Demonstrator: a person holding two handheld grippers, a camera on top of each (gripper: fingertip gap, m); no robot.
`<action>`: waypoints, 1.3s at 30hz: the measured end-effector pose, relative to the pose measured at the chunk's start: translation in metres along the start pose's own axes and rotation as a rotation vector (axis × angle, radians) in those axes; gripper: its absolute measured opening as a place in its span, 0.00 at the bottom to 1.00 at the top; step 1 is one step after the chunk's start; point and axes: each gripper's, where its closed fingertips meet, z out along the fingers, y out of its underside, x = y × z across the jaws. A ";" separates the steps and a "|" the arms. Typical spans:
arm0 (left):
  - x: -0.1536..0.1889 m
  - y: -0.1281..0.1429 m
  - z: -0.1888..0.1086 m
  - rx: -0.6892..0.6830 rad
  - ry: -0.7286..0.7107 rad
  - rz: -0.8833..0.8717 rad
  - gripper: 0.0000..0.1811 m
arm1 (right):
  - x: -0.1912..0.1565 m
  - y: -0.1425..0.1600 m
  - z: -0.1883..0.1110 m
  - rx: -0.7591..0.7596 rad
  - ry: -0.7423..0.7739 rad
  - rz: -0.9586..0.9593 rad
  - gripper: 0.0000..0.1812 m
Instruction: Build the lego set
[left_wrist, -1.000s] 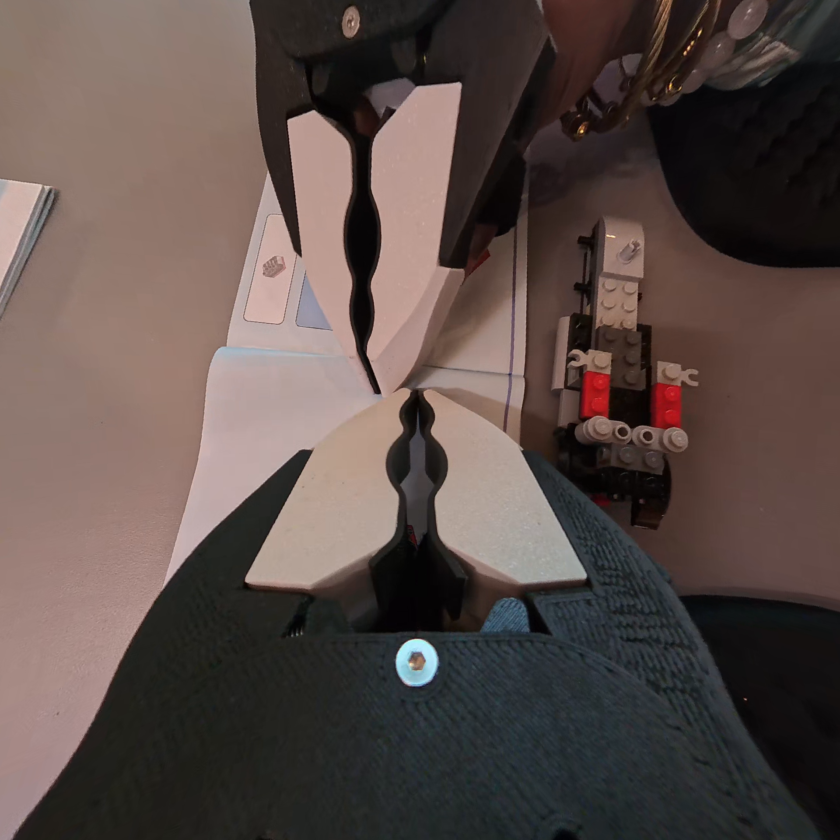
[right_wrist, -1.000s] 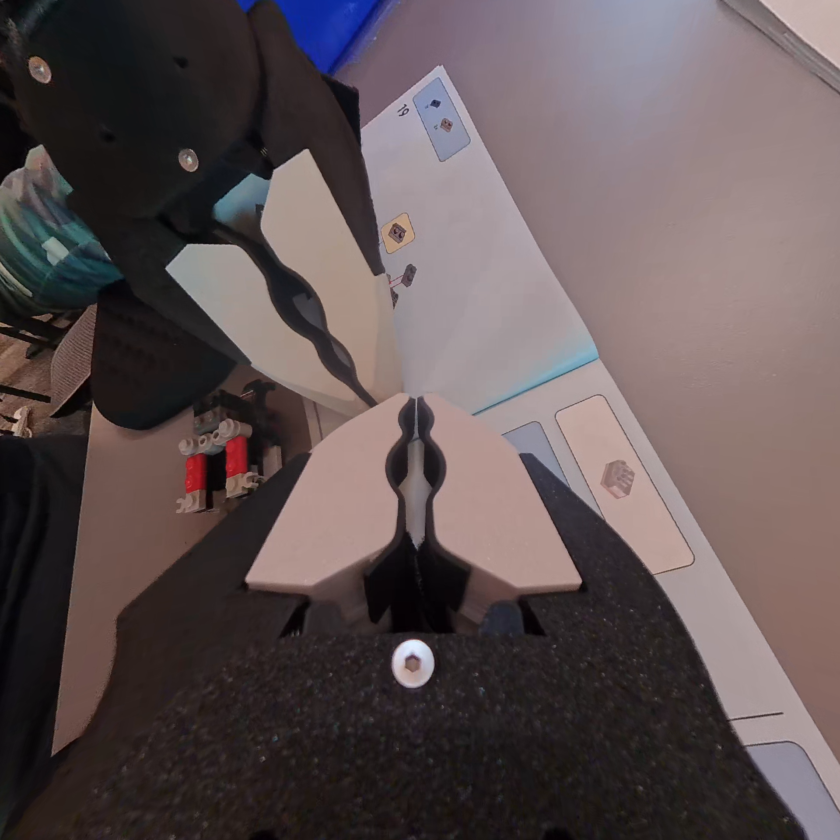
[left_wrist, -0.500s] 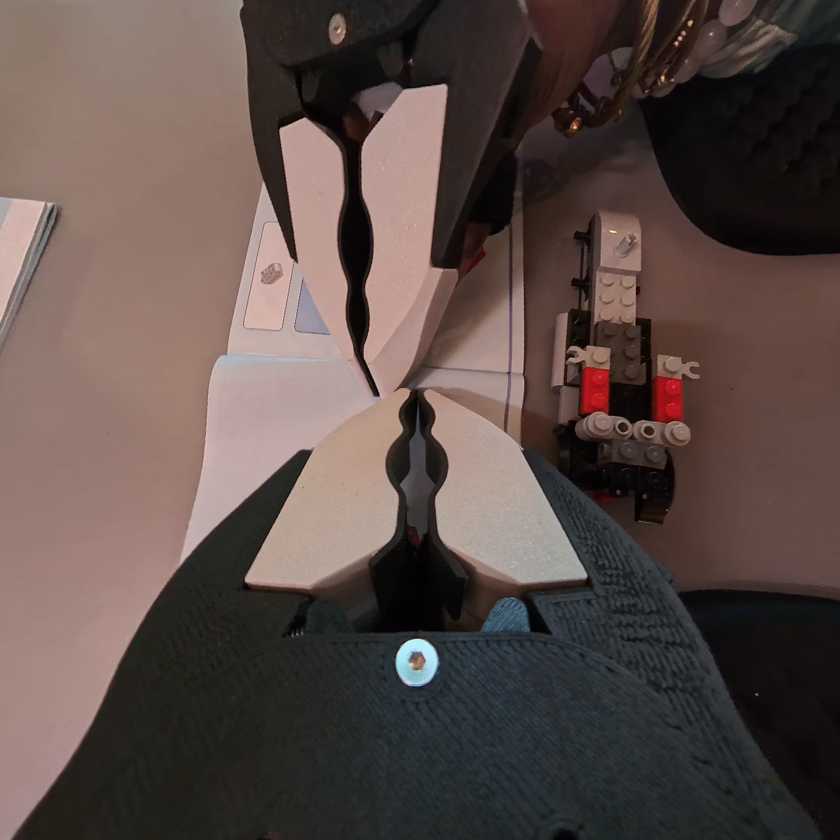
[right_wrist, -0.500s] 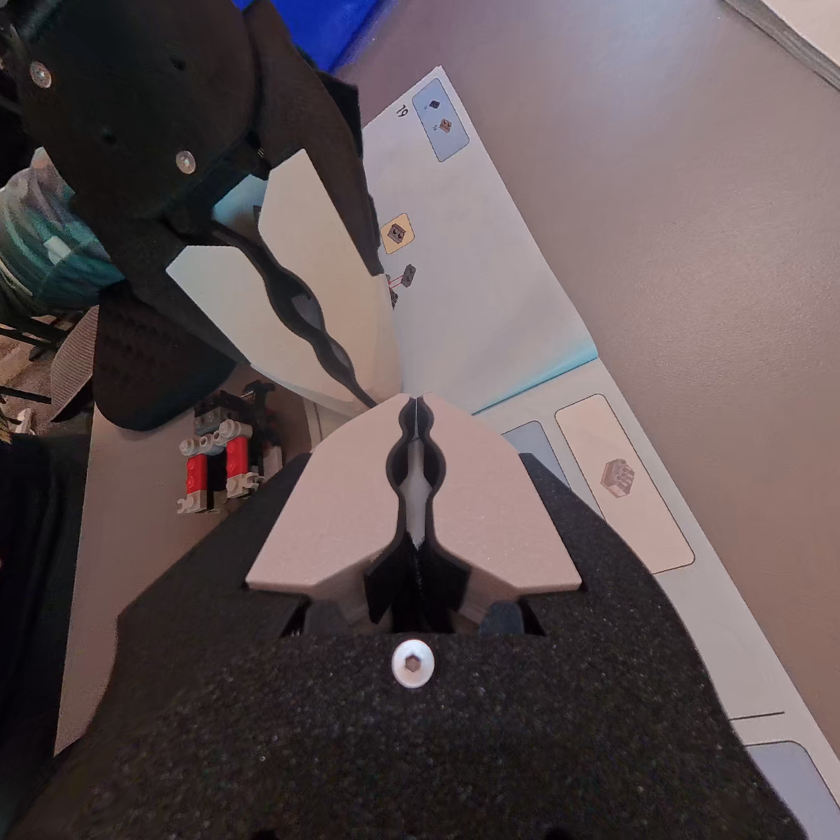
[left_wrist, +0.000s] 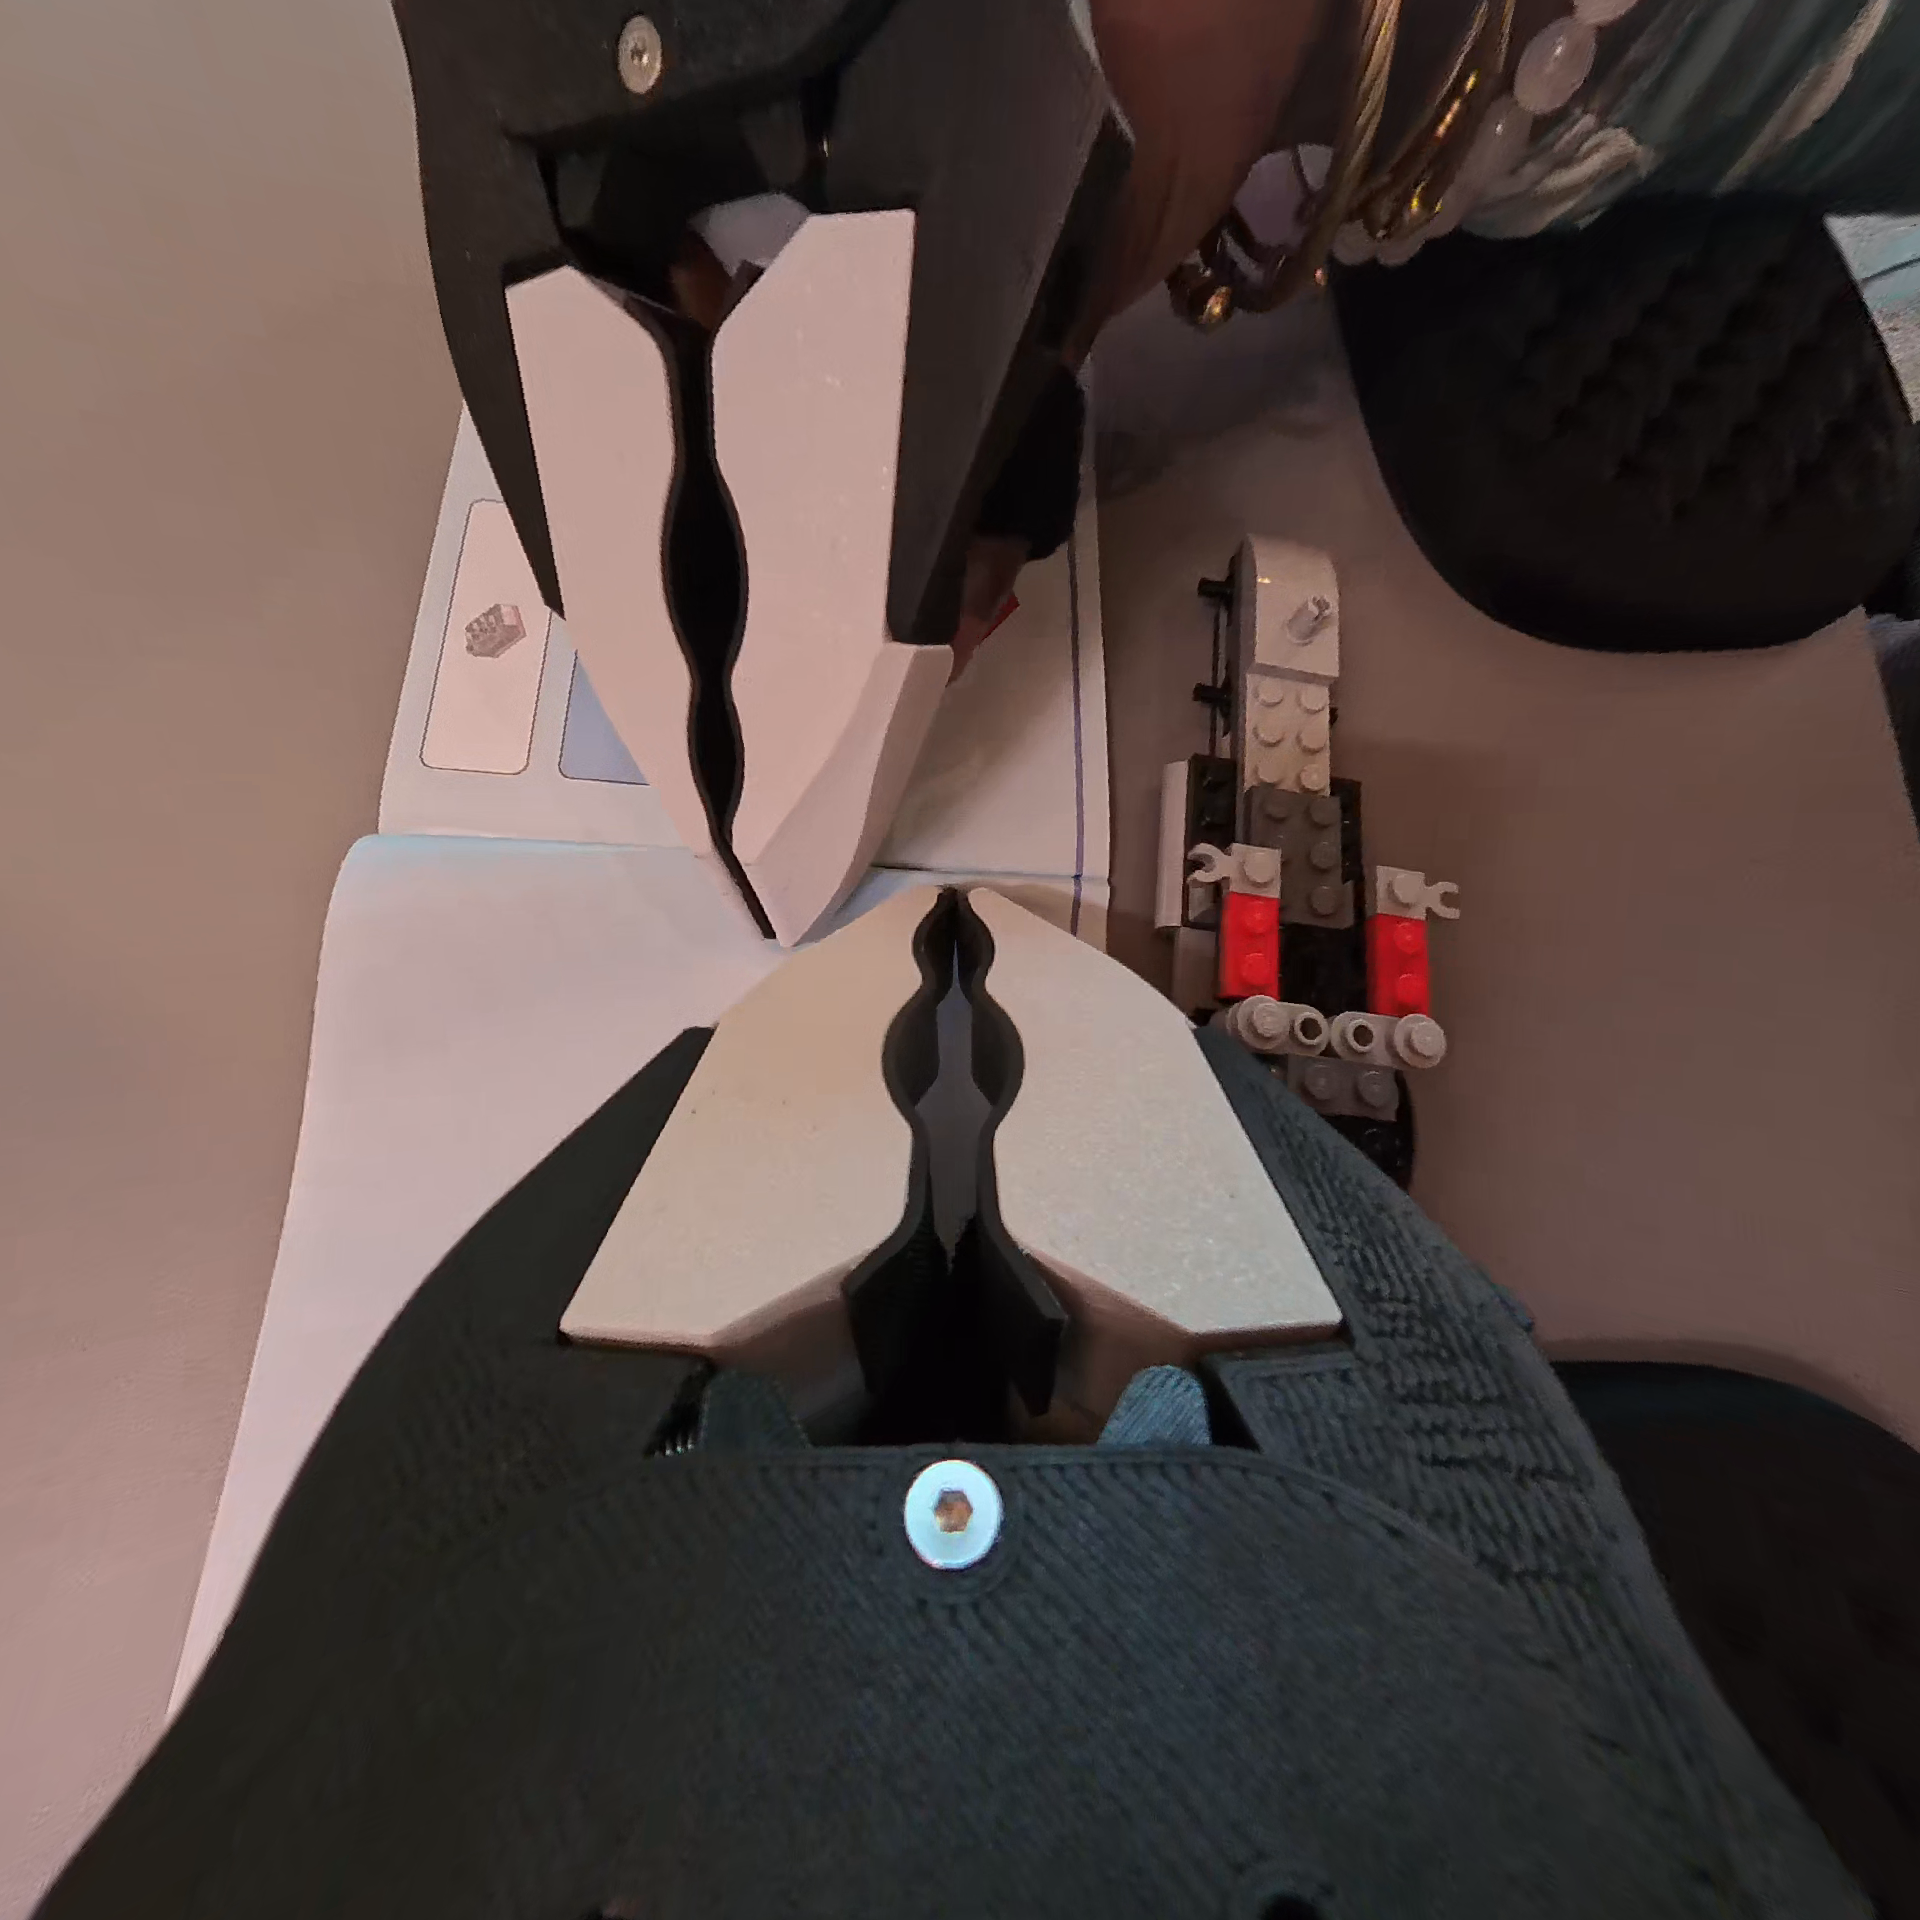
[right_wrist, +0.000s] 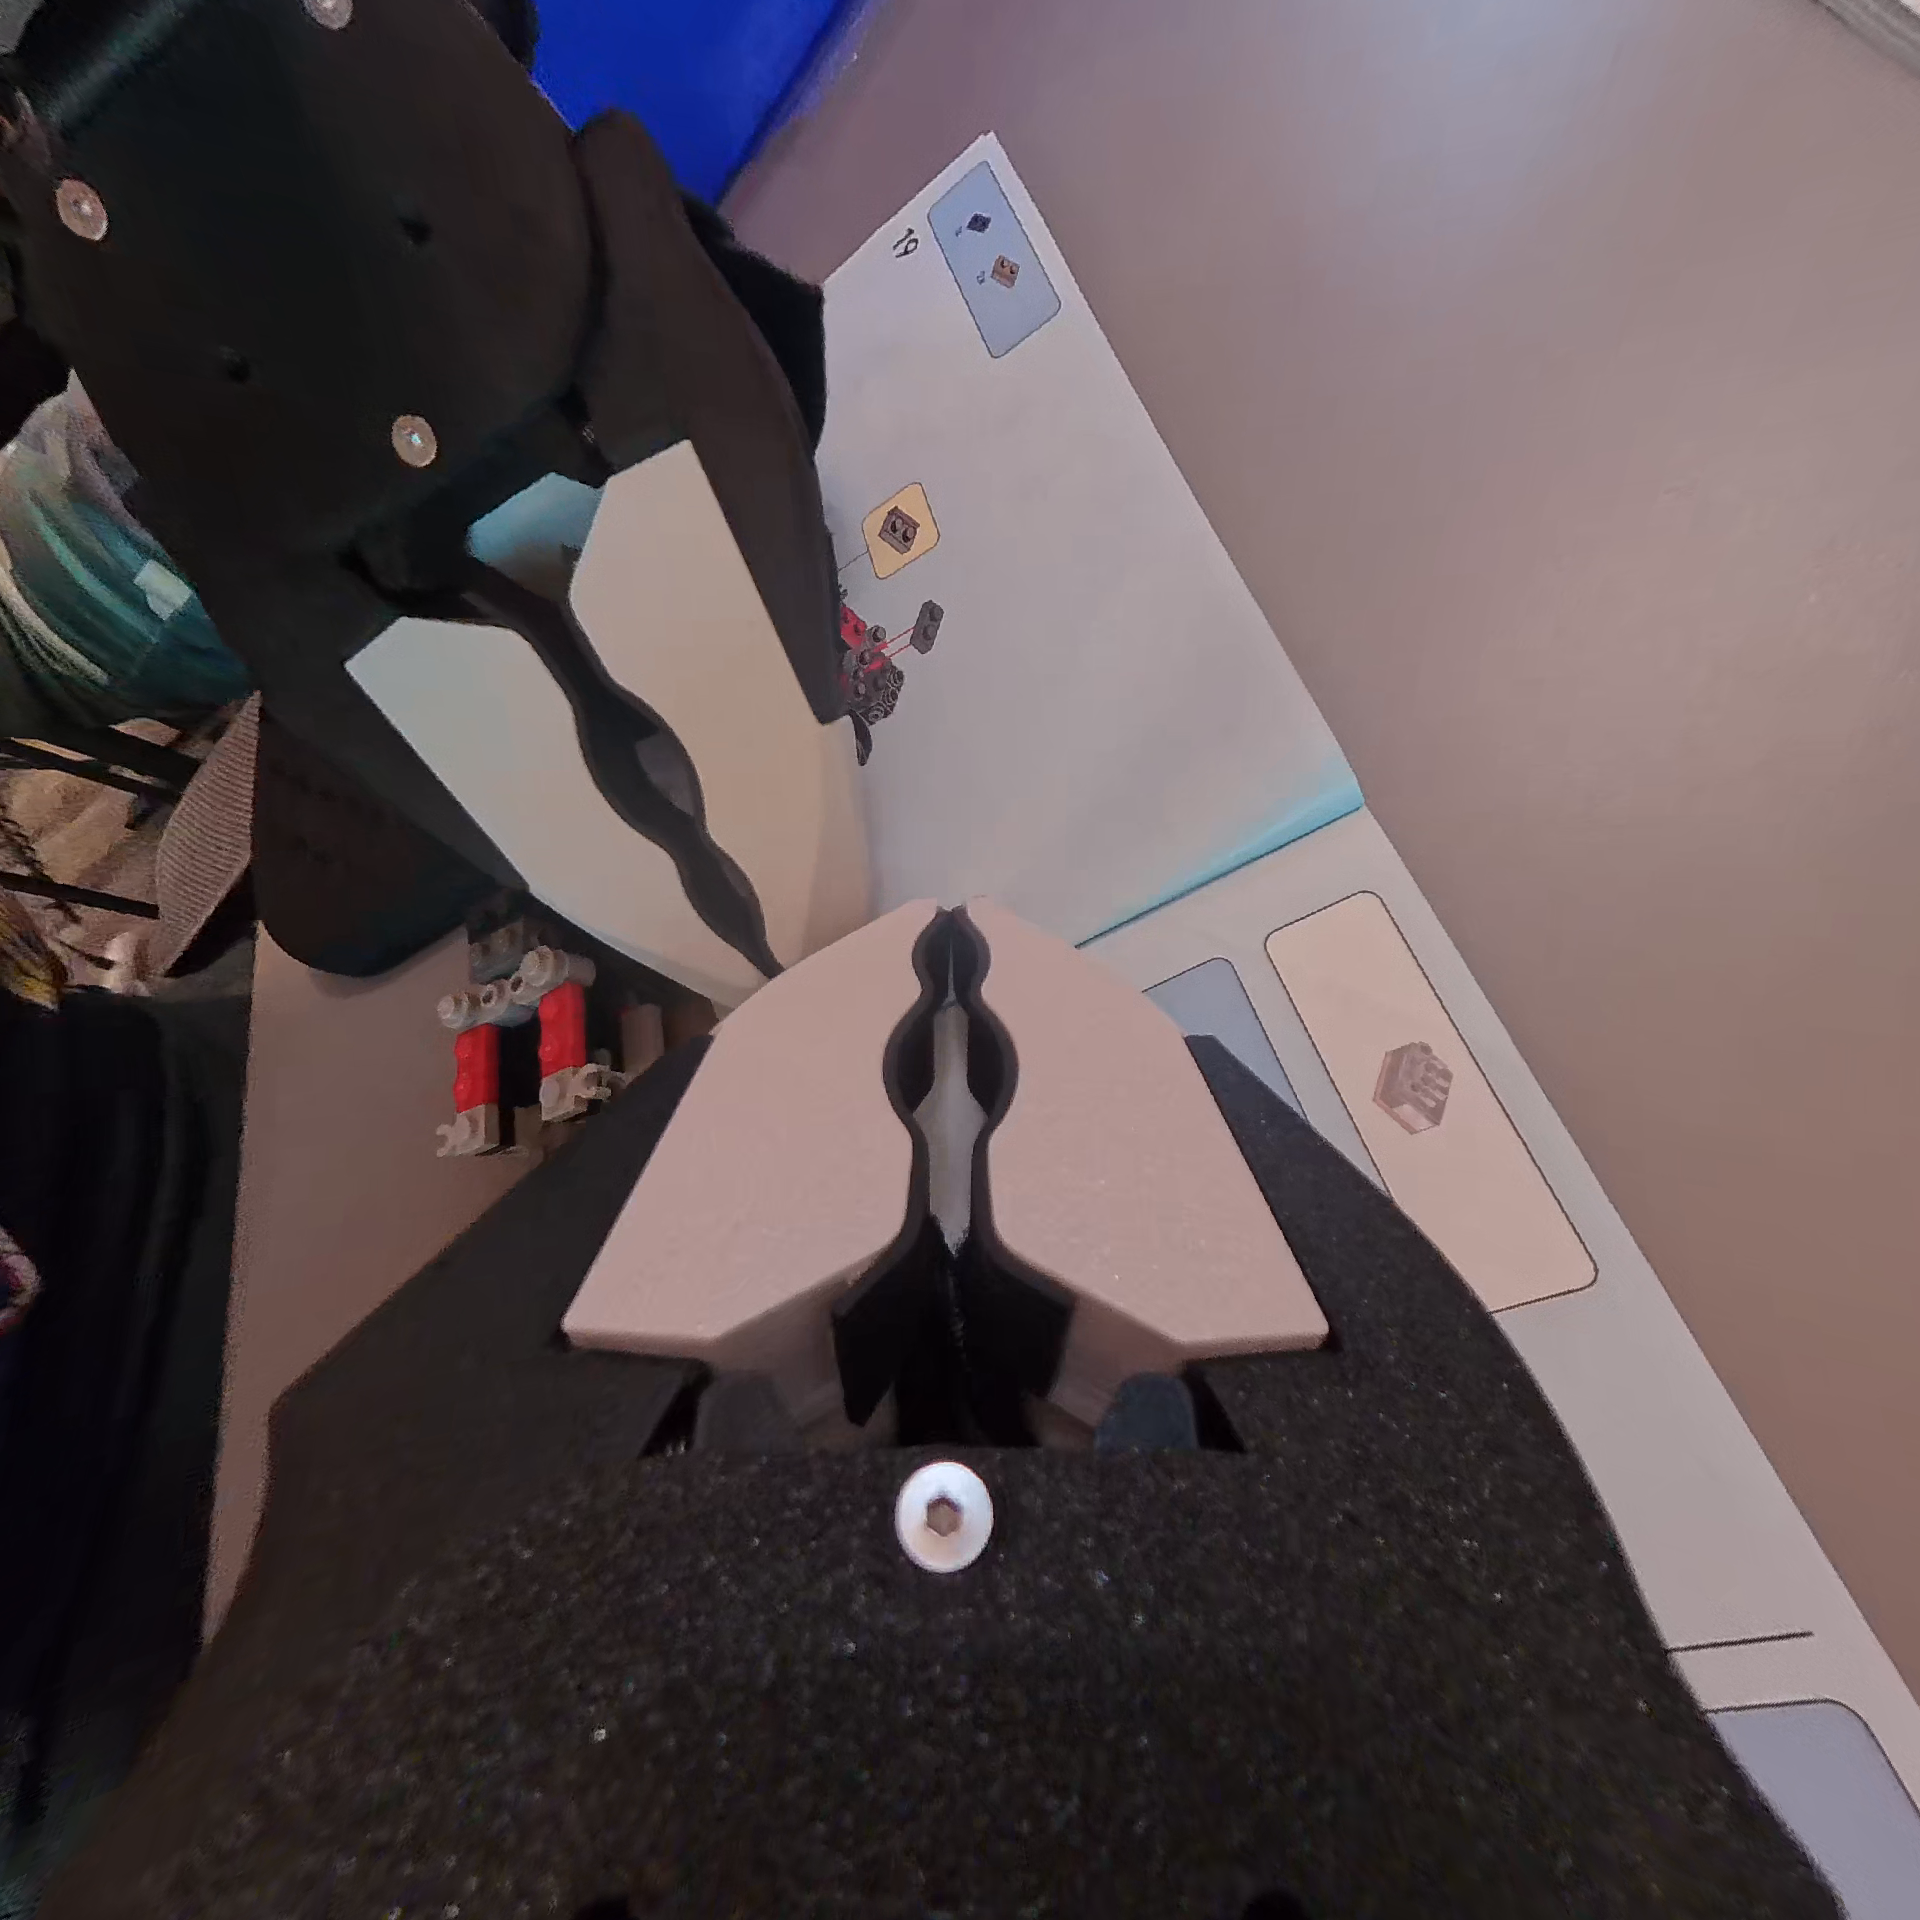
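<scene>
Lego model half built, both grippers closed tip to tip over the instruction booklet

The model (left_wrist: 1311, 914) lies on the bench (left_wrist: 187, 520) beside the booklet (left_wrist: 499, 997); left gripper (left_wrist: 951, 902) and right gripper (right_wrist: 952, 914) have jaws together, whether on a small piece I cannot tell; many steps seem left

Booklet (right_wrist: 1091, 644): one printed step number stands at the page corner, beside a blue parts box (right_wrist: 992, 272). Smaller marks inside the box are illegible.

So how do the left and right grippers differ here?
Shell: the left gripper has a ribbed black one, the right gripper a grainy, speckled one. Pose: left gripper and right gripper point opposite ways, tip to tip. Shared: both shut, pale fingers, above the instruction booklet.
</scene>
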 end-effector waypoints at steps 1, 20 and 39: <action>0.000 0.000 0.000 0.000 0.004 -0.003 0.00 | 0.000 0.000 0.000 -0.009 -0.015 0.027 0.00; 0.000 0.000 0.000 0.003 -0.030 0.035 0.00 | -0.001 0.000 -0.004 -0.030 -0.141 0.225 0.00; -0.052 -0.033 -0.014 0.085 -0.112 0.007 0.00 | -0.027 0.001 -0.005 -0.004 -0.141 0.218 0.00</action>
